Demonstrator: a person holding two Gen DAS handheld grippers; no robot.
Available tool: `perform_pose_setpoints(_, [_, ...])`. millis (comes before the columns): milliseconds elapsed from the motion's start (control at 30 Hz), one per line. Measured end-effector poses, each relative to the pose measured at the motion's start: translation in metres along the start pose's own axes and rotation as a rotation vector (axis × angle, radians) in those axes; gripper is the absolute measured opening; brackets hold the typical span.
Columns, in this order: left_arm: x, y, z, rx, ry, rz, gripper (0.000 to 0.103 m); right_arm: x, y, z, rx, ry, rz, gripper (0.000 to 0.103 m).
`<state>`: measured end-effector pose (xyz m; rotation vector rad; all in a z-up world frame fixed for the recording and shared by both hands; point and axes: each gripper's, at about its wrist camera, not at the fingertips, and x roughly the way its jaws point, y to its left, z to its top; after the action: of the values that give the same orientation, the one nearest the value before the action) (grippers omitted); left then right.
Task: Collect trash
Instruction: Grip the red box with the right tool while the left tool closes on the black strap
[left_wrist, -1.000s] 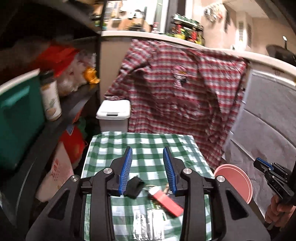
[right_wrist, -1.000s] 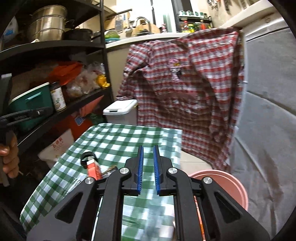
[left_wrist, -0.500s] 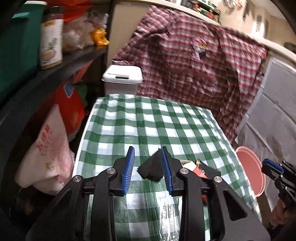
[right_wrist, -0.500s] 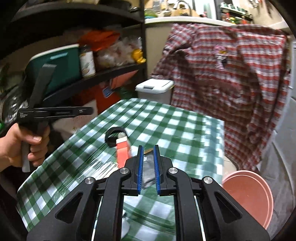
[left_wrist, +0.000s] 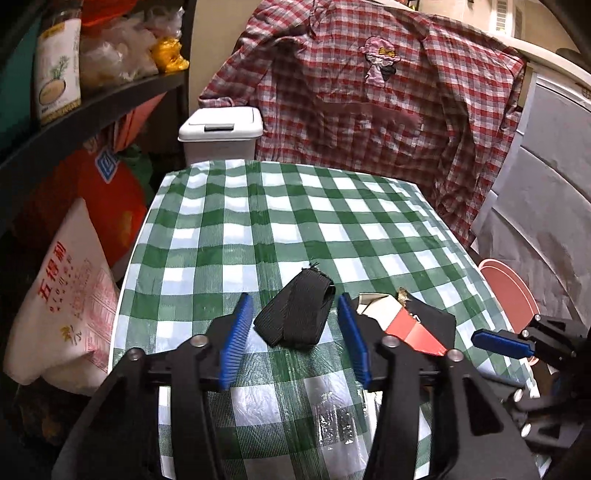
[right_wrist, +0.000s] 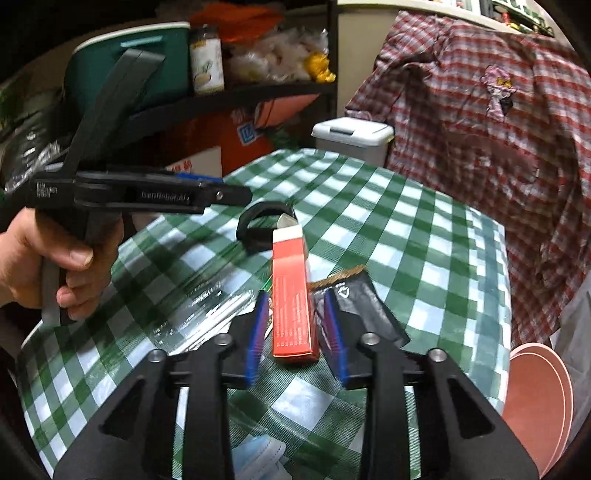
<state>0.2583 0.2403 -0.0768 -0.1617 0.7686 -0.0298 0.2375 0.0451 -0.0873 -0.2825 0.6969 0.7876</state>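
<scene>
Left black two-finger gripper with blue ribbed pads (left_wrist: 295, 334): jaws spread wide, fingers level and pointing forward, low over the table. Seen side-on from the right wrist view (right_wrist: 207, 194), gripped at its handle by a bare left hand (right_wrist: 55, 266), fingers curled round the trigger, thumb on top.

Right black two-finger gripper with blue ribbed pads (right_wrist: 297, 334): jaws parted, fingers angled slightly downward. Blue pad tip and black body visible at the right edge of the left wrist view (left_wrist: 502, 343).
</scene>
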Motion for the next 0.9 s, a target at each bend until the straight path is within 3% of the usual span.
perform_pose_setpoints(467, [0.026, 0.011, -0.010, -0.030, 0.065, -0.008, 0.054, 0.027, 0.003, -0.007, -0.030, 0.095, -0.015, 0.034])
perform_pose_setpoints(533, [0.030, 0.012, -0.011, -0.040, 0.073, -0.008, 0.054, 0.029, 0.003, -0.008, -0.031, 0.104, -0.020, 0.030])
perform_pose_setpoints(833, [0.038, 0.008, -0.013, -0.018, 0.084, -0.007, 0.053, 0.011, -0.007, -0.002, 0.005, 0.056, -0.034, 0.026])
perform_pose_setpoints(900, [0.039, 0.006, -0.013, -0.016, 0.088, -0.013, 0.045, 0.008, -0.011, -0.001, 0.017, 0.046, -0.037, 0.026])
